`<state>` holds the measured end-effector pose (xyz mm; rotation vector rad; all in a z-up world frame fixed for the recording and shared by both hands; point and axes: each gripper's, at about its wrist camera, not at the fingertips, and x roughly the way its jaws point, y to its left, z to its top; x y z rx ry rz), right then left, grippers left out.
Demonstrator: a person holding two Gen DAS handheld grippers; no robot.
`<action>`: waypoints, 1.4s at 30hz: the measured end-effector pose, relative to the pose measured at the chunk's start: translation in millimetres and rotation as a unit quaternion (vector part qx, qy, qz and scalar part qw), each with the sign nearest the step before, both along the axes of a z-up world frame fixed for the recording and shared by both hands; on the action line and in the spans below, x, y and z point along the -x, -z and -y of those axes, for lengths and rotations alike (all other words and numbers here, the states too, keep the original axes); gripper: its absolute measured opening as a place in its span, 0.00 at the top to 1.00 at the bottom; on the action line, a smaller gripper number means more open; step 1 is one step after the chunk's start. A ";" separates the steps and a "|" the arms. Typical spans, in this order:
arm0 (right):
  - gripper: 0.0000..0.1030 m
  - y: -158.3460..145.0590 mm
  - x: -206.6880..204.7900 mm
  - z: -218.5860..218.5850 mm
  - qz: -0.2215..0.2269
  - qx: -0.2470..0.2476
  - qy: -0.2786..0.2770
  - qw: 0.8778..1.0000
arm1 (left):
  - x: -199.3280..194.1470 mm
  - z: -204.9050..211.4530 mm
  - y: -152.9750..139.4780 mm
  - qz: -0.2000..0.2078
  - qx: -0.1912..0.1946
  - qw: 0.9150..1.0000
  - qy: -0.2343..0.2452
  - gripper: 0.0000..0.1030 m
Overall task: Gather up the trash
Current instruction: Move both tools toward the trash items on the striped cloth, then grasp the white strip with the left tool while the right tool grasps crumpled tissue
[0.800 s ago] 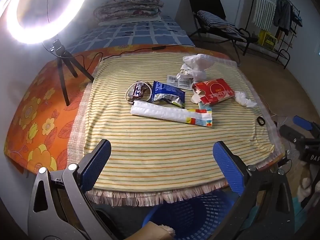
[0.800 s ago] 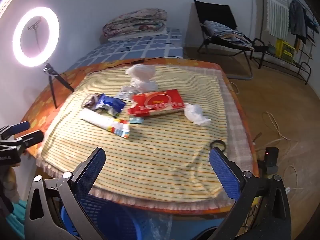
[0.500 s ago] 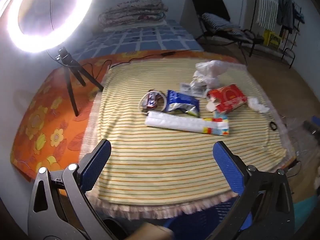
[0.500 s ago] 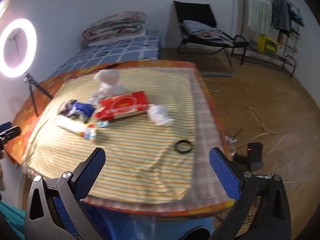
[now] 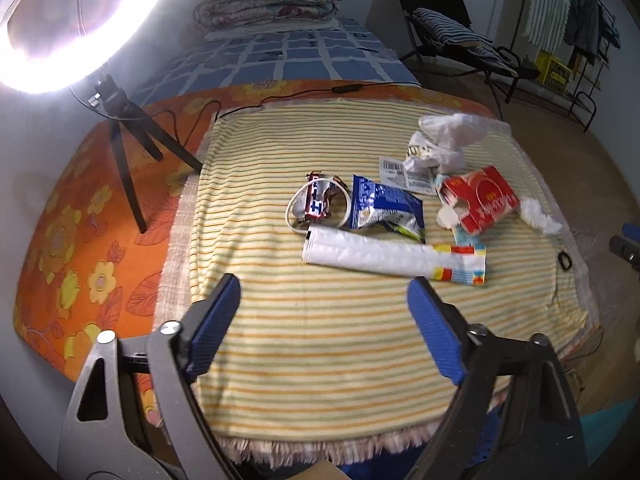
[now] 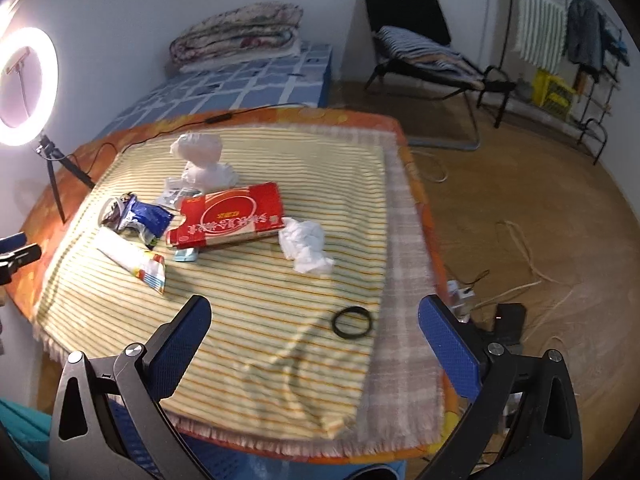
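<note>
table under orange floral cover (image 5: 80, 236) and striped cloth (image 5: 320, 340). on cloth: red box (image 6: 230, 214), blue snack bag (image 5: 386, 208), white wrapper (image 5: 384, 256), crumpled tissue (image 6: 306, 248), black ring (image 6: 352, 322), plastic bag (image 6: 202, 160).

The near half of the striped cloth (image 5: 320, 340) lies bare, giving open passage from the near edge up to the litter. A long white wrapper (image 5: 384, 256) lies crosswise as the nearest barrier, with the blue snack bag (image 5: 386, 210) just beyond it and a red carton (image 5: 484, 204) to its right. A crumpled tissue (image 6: 306, 248) sits apart, right of the carton, and a black ring (image 6: 352, 322) lies alone near the right edge. At far left a ring-light tripod (image 5: 128, 148) stands on the orange cover, its cable (image 5: 280, 96) trailing along the far edge.
</note>
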<state>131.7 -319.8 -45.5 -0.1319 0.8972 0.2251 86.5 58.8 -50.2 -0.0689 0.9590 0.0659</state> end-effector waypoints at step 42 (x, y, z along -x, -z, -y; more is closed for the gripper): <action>0.04 73.9 -125.4 -49.2 -0.116 -0.090 0.013 0.989 | -146.8 -61.7 89.8 -0.075 0.124 0.989 -0.010 0.91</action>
